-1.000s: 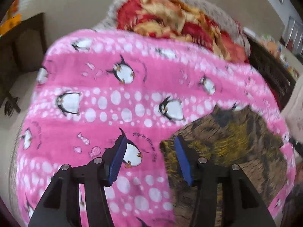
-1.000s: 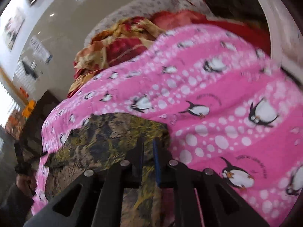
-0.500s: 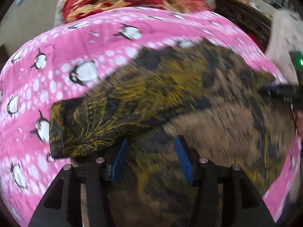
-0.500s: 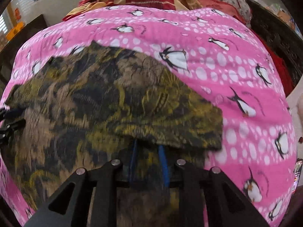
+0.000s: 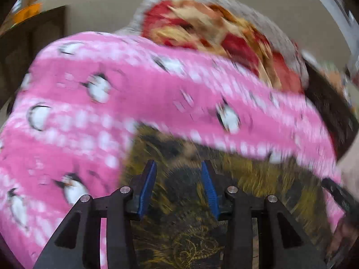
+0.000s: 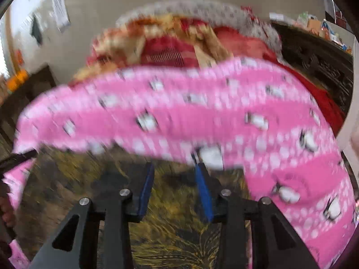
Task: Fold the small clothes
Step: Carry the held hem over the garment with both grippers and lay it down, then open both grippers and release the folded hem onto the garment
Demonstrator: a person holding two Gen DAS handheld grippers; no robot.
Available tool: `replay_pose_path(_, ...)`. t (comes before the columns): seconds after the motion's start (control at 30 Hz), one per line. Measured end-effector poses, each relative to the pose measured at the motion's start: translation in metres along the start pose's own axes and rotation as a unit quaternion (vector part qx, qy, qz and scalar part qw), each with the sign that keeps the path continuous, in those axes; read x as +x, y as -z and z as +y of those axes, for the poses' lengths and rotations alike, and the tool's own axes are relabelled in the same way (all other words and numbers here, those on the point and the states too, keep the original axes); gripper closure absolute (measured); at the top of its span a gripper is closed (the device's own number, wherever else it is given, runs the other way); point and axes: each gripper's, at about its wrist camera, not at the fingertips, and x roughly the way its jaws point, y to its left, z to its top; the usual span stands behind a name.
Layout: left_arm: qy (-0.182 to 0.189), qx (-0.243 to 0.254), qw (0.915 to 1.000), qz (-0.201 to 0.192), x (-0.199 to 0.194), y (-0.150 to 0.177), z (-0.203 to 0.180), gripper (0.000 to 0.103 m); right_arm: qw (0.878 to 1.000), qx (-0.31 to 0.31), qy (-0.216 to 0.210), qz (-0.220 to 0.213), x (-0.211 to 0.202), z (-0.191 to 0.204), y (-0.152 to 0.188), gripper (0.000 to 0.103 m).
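Note:
A small brown, black and yellow patterned garment (image 5: 190, 213) lies on the pink penguin blanket (image 5: 94, 116). In the left wrist view it fills the lower middle, under and ahead of my left gripper (image 5: 178, 168), which is open and empty above its left part. In the right wrist view the garment (image 6: 170, 219) lies under my right gripper (image 6: 175, 170), which is open and empty above its right part. Both views are blurred by motion.
A crumpled red and yellow blanket (image 5: 219, 35) lies at the far end of the bed. Dark wooden furniture (image 6: 318, 65) stands to the right. The other gripper's tip (image 5: 338, 195) shows at the right edge of the left wrist view.
My right gripper has opened and let go of the garment. Both grippers have pulled back and tilted up, so more blanket and wall show now.

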Motion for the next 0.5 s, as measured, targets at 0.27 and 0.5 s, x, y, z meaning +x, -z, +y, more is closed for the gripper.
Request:
replay_pose_path(0.27, 0.021, 0.001, 0.9998, -0.007, 0.004, 0.039, 0.021, 0.081, 0.996, 0.054, -0.055, 0.033, 0.043, -0.036, 0.025, 0.060)
replay_pose_path(0.5, 0.003, 0.015, 0.9999, -0.006, 0.011, 0.040, 0.006, 0.081, 0.993, 0.072, -0.081, 0.036, 0.046, -0.043, 0.024, 0.059)
